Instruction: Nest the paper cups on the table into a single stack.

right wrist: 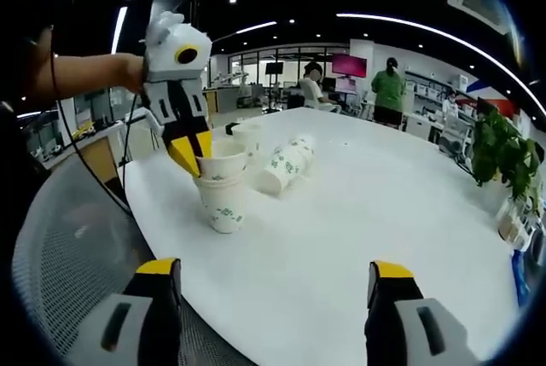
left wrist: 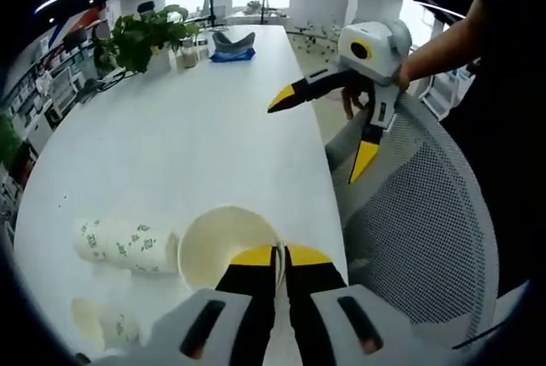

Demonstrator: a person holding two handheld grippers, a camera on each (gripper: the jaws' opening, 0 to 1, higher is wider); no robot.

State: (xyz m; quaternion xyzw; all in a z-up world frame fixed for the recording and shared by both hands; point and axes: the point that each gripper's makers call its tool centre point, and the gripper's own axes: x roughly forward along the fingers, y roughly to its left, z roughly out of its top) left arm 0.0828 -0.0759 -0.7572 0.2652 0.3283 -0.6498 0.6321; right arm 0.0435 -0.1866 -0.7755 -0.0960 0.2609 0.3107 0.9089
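Left hand-held gripper (left wrist: 280, 255) clenched on the rim of the cup stack (right wrist: 223, 185), upright on the counter (right wrist: 358, 212). Right hand-held gripper (right wrist: 277, 285) released, well back. Stacking underway — next, fetch the lying cups (right wrist: 284, 165) just beyond the stack.

Long white surface (left wrist: 196, 136) carrying a leafy potted plant (left wrist: 141, 35) at its far corner, a blue-grey bundle (left wrist: 232, 45) (cloth, maybe) near the far edge. Grey mesh chair back (left wrist: 426, 221) just beside the near edge. Person in green (right wrist: 389, 90) standing beyond.
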